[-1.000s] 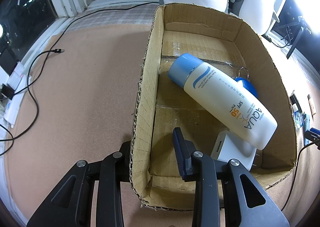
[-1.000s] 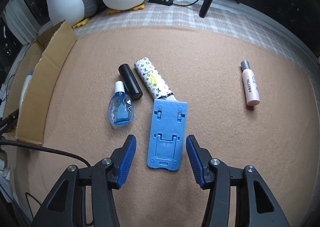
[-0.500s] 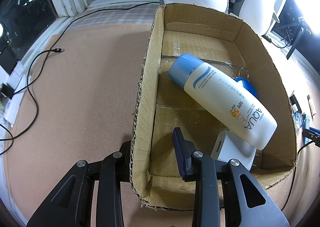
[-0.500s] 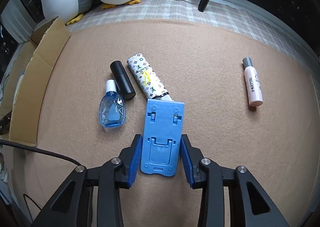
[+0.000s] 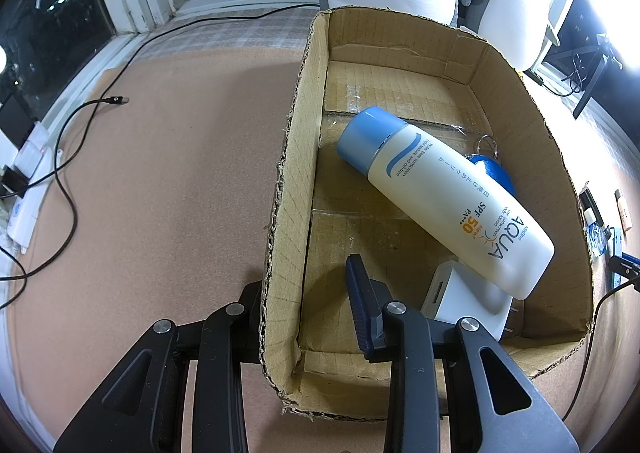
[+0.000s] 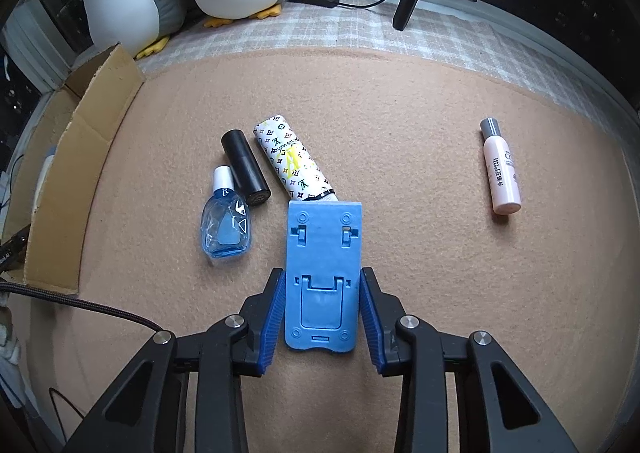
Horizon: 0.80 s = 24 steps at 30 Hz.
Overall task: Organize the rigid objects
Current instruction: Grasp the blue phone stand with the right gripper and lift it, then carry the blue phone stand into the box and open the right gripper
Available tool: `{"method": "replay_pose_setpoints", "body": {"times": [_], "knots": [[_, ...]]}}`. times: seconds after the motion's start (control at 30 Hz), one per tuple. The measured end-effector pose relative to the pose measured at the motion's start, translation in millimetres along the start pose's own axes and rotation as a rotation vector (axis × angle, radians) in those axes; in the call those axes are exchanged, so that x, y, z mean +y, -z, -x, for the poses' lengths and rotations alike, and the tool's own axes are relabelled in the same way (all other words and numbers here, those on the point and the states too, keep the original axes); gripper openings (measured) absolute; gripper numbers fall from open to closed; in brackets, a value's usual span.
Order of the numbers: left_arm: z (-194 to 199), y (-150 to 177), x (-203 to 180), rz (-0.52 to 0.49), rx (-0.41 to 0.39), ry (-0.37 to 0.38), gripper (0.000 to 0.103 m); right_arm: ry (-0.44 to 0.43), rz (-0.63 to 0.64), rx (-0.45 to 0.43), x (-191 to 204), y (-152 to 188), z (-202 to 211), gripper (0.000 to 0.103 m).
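Right gripper (image 6: pixel 322 313) pointed steeply down, jaws closed onto the long edges of the blue phone stand (image 6: pixel 322 277), which lay flat on the tan mat (image 6: pixel 420 125); pads met both sides, likely gripped low so it lifts level.

Left gripper (image 5: pixel 308 309) was nearly shut, pinching the near wall of the cardboard box (image 5: pixel 280 213), one finger inside and one outside, probably steadying it for drop-offs.

Only the left view showed the box contents: sunscreen bottle (image 5: pixel 444 201), white charger (image 5: pixel 464 301). Only the right view showed the eye-drop bottle (image 6: pixel 226 225), black tube (image 6: pixel 244 167), patterned tube (image 6: pixel 292 161) and pink bottle (image 6: pixel 500 169), all loose on the mat.
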<state>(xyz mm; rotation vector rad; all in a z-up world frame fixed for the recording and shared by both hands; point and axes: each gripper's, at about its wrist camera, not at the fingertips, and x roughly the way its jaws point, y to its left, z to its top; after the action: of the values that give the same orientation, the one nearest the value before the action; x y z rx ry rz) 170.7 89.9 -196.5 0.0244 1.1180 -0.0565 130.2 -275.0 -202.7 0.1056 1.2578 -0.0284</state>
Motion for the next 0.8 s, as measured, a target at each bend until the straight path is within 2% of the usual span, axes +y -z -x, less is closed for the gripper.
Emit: {"method": "replay_pose_setpoints", "body": {"times": [0.3,0.53,0.8], "knots": [[0.0,-0.1,0.2,-0.001,0.000,0.000,0.030,-0.020,0.016,-0.059,10.5,-7.8,19.7,0.033],[-0.1,0.3,0.2,0.000,-0.001,0.002,0.030,-0.057,0.073,-0.116,42.9,-30.4,40.3,0.033],[-0.1,0.0,1.1,0.003,-0.002,0.006,0.030,-0.124,0.177,-0.175,97.7,-61.2,56.5,0.033]]}}
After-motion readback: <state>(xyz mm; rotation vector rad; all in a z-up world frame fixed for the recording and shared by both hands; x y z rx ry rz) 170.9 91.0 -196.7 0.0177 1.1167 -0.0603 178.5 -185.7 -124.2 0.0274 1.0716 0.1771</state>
